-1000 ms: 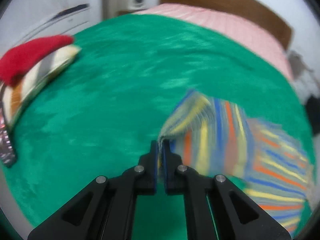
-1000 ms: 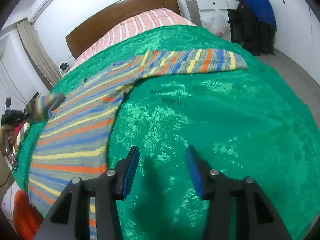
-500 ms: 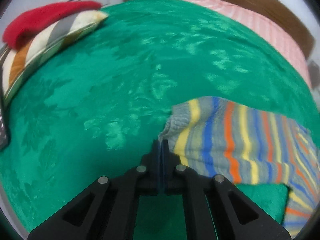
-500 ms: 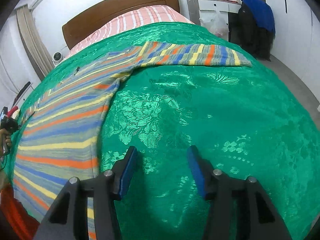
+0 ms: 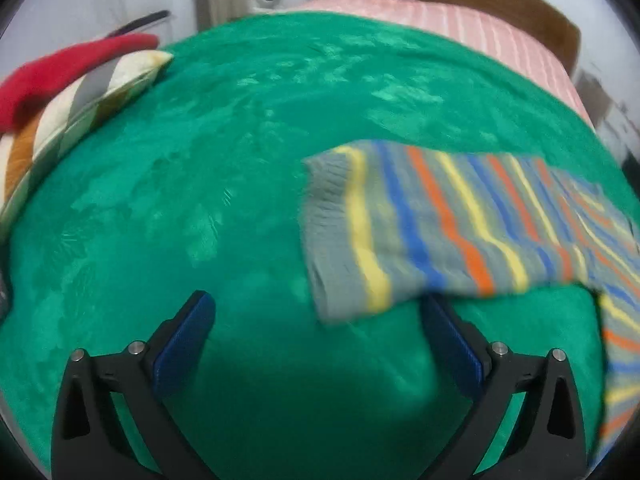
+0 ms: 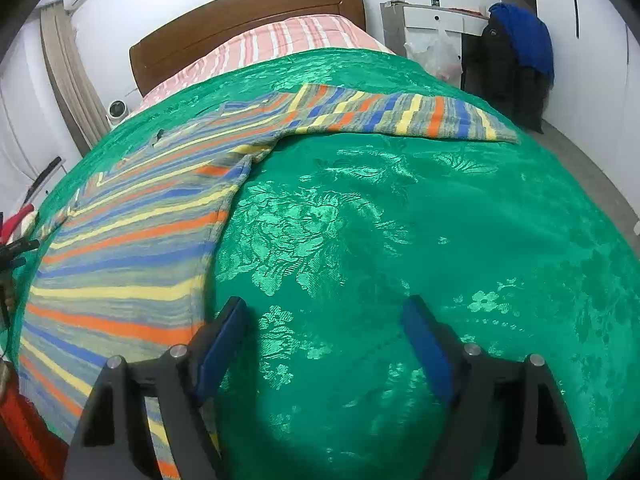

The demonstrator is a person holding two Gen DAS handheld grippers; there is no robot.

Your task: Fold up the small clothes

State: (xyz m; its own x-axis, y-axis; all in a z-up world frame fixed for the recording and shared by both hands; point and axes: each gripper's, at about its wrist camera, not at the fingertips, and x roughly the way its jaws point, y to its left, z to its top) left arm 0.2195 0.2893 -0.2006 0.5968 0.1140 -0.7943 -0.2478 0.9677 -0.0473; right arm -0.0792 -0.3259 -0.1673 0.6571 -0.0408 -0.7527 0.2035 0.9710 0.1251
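A knit sweater (image 6: 120, 248) striped grey, blue, yellow and orange lies spread flat on the green bedspread (image 6: 400, 220). One sleeve (image 6: 400, 114) stretches toward the far right. The other sleeve (image 5: 440, 224) lies flat in the left wrist view, its grey cuff (image 5: 328, 216) just ahead of my left gripper (image 5: 316, 308). Those jaws are opening wide and the pads touch nothing; the cuff's near corner sits loose between the fingertips. My right gripper (image 6: 324, 308) is also opening, over bare bedspread just right of the sweater's side edge, with nothing between its fingers.
A striped pillow (image 5: 72, 120) with a red cloth (image 5: 60, 72) on it sits at the bed's left edge. Pink striped bedding (image 6: 288, 40) and a wooden headboard (image 6: 248, 12) lie beyond. A white cabinet (image 6: 432, 20) and hanging dark and blue clothes (image 6: 520, 52) stand right of the bed.
My left gripper lowered the sleeve cuff onto the bedspread, then let go and opened wide. My right gripper's jaws spread wider over the bedspread.
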